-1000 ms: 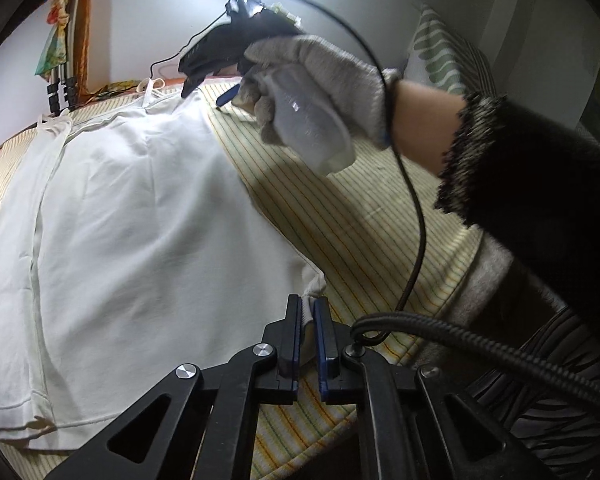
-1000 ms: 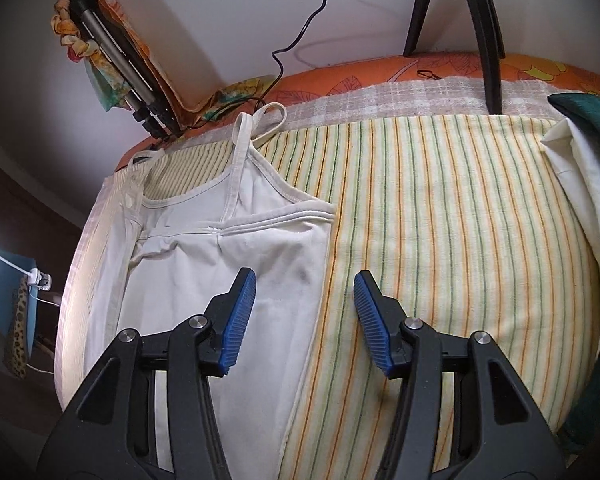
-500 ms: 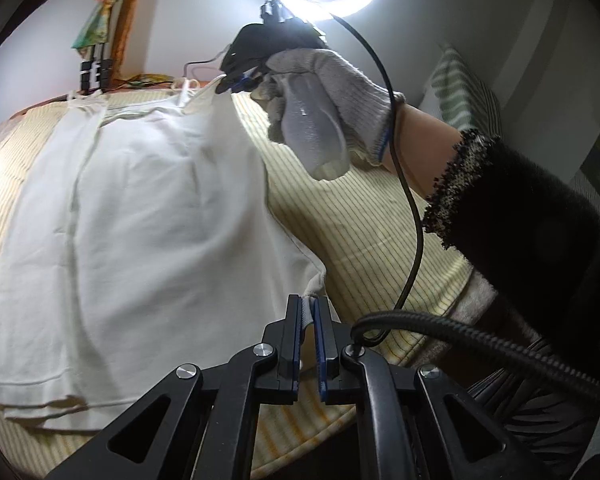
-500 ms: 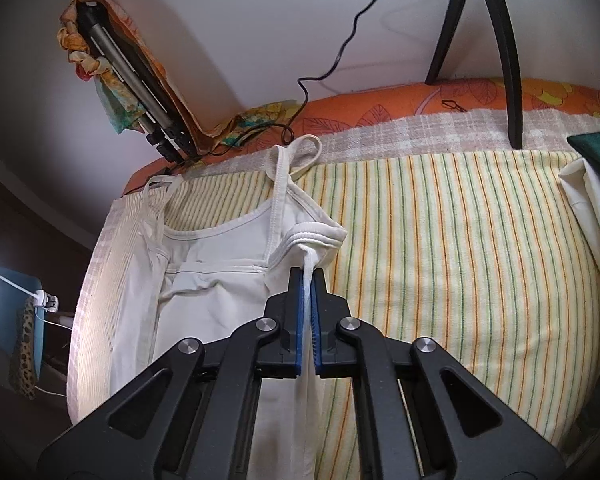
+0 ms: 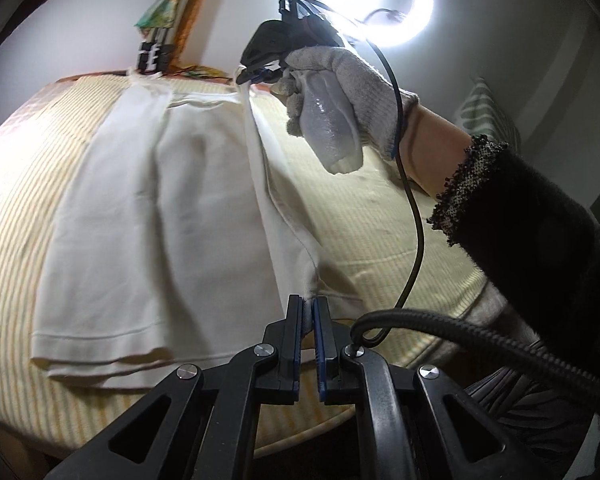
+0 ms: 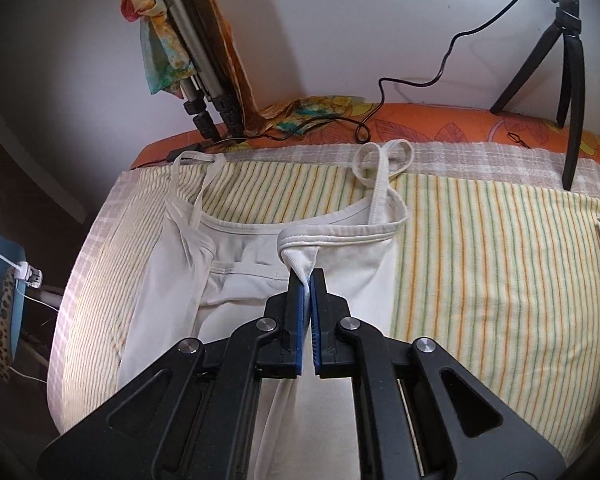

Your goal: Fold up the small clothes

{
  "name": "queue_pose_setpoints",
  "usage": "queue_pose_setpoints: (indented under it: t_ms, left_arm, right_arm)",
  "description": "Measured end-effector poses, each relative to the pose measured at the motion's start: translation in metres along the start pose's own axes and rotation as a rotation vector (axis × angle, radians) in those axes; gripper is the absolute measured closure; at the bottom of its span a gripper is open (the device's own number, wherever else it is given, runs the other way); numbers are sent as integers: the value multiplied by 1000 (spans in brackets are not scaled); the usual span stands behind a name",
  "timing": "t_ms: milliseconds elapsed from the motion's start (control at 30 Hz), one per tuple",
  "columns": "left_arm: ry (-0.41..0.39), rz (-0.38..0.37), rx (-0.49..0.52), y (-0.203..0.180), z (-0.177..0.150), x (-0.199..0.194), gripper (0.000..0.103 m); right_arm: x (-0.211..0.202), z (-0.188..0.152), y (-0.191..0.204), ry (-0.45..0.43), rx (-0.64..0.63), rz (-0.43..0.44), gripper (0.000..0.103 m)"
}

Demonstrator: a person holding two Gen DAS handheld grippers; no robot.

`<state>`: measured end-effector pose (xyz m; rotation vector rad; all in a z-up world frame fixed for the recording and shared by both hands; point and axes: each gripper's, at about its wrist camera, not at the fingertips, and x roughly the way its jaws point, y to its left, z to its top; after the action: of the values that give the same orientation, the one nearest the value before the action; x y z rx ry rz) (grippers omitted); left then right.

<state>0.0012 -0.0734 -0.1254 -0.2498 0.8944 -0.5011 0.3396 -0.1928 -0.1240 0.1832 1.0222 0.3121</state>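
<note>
A white strappy top (image 5: 160,216) lies flat on a yellow striped cloth (image 5: 380,232). My left gripper (image 5: 308,304) is shut on the top's lower right hem corner and holds it raised. Far up the same edge, my right gripper (image 5: 256,74), held by a gloved hand (image 5: 340,92), is pinched on the top's armhole edge. In the right wrist view the right gripper (image 6: 309,280) is shut on that ribbed edge of the top (image 6: 340,256), lifted off the striped cloth (image 6: 480,264). The top's right side edge hangs taut between both grippers.
A ring light (image 5: 376,0) glares above the gloved hand. A folded tripod (image 6: 196,72) with a colourful scarf leans on the wall at the back, a small black tripod (image 6: 568,64) stands at the right, and a black cable (image 6: 412,80) runs between. A black sleeve (image 5: 540,240) crosses the right.
The right gripper closed on the top's armhole edge and lifted it. Both grippers have carried the top's right edge up and leftward over the garment.
</note>
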Motion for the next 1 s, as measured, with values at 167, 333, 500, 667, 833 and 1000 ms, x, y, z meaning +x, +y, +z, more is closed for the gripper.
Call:
queue_pose_setpoints:
  t_ms: [167, 333, 500, 667, 833, 1000]
  left_arm:
    - [6, 27, -46, 18, -3, -3, 101]
    - [6, 47, -42, 23, -8, -5, 101]
    - [24, 67, -49, 27, -12, -2, 101]
    - [44, 82, -43, 26, -10, -1, 87]
    - [27, 90, 7, 19, -14, -11, 79]
    - [11, 98, 41, 18, -21, -26, 77]
  right_arm:
    - [20, -3, 14, 27, -18, -9, 98]
    - [31, -3, 25, 41, -34, -2, 98]
    - [44, -7, 34, 70, -56, -1, 98]
    - [41, -8, 34, 81, -67, 28, 84]
    - [-7, -4, 25, 26, -28, 70, 73]
    - [-74, -17, 20, -27, -56, 87, 73]
